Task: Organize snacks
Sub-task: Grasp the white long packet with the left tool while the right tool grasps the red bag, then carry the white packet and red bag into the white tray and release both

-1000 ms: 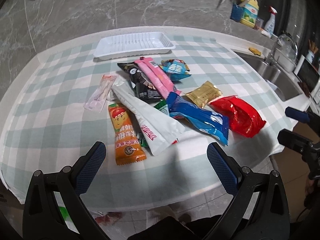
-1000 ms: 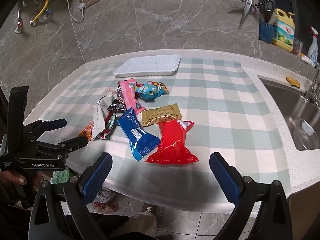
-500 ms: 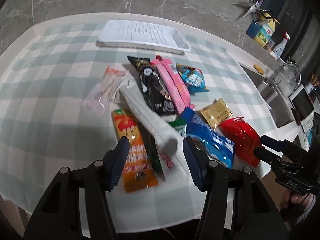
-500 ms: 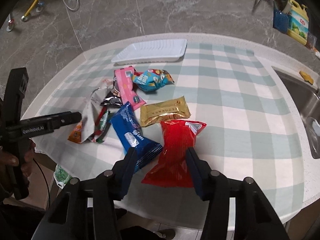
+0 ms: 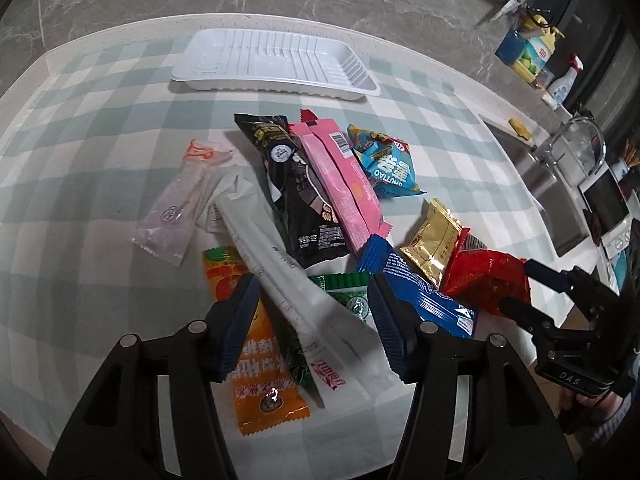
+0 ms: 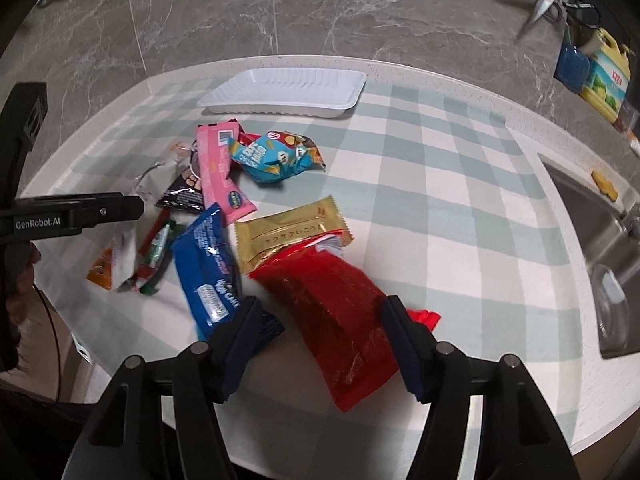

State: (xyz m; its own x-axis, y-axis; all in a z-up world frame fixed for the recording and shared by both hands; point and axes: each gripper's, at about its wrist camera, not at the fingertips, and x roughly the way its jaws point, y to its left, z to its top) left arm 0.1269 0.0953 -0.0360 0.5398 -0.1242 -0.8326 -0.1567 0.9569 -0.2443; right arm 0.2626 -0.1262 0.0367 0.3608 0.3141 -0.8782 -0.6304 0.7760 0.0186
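A pile of snack packets lies on the checked cloth in front of an empty white tray (image 5: 276,60). My left gripper (image 5: 312,320) hangs low over the pile, half open. The long white packet (image 5: 280,264) runs between its jaws, and I see no pad pressing on it. An orange packet (image 5: 264,384) and a green one (image 5: 348,292) lie beside it. My right gripper (image 6: 320,332) straddles the red packet (image 6: 332,304) with its jaws opening, the pads not squeezing it. A blue packet (image 6: 208,264) and a gold one (image 6: 288,232) lie next to the red.
Pink (image 5: 340,180), black (image 5: 296,184), light-blue (image 5: 388,164) and clear (image 5: 176,208) packets lie further back. A sink (image 6: 600,240) is sunk into the counter on the right. A detergent bottle (image 6: 604,80) and scissors (image 6: 544,4) are at the back right. The table's front edge is just under both grippers.
Both grippers have come forward and down over the pile, and their jaws have narrowed from wide. The right jaws have widened a little since the middle frame.
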